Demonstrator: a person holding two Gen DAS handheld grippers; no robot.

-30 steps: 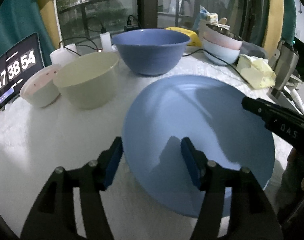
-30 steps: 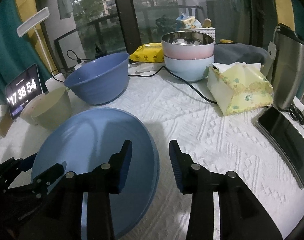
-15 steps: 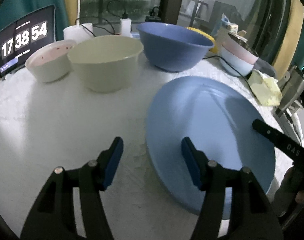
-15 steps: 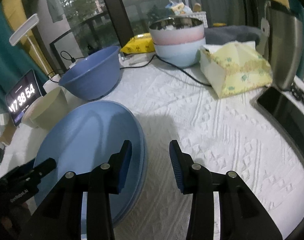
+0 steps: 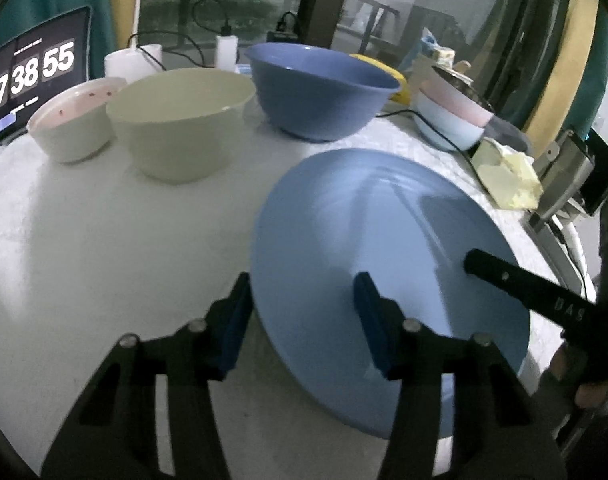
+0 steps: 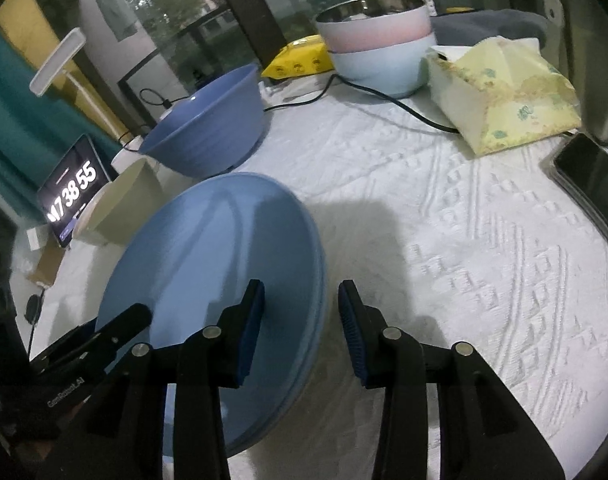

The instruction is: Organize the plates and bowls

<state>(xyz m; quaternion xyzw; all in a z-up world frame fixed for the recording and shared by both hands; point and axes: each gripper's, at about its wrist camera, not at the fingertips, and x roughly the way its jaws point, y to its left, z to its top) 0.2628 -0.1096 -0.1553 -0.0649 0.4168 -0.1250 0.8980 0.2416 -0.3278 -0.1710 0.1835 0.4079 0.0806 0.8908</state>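
Your left gripper [image 5: 302, 320] and right gripper [image 6: 300, 332] narrowed, jaws closing astride the blue plate [image 5: 384, 248] rim. Neither had clamped yet. You were readying a two-sided lift.

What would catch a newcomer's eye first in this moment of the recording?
The big light blue plate lying near the table's front edge, with the left gripper and right gripper each straddling its rim from opposite sides, jaws just closing. Behind it stand a dark blue bowl, a cream bowl and a small white bowl in a row.
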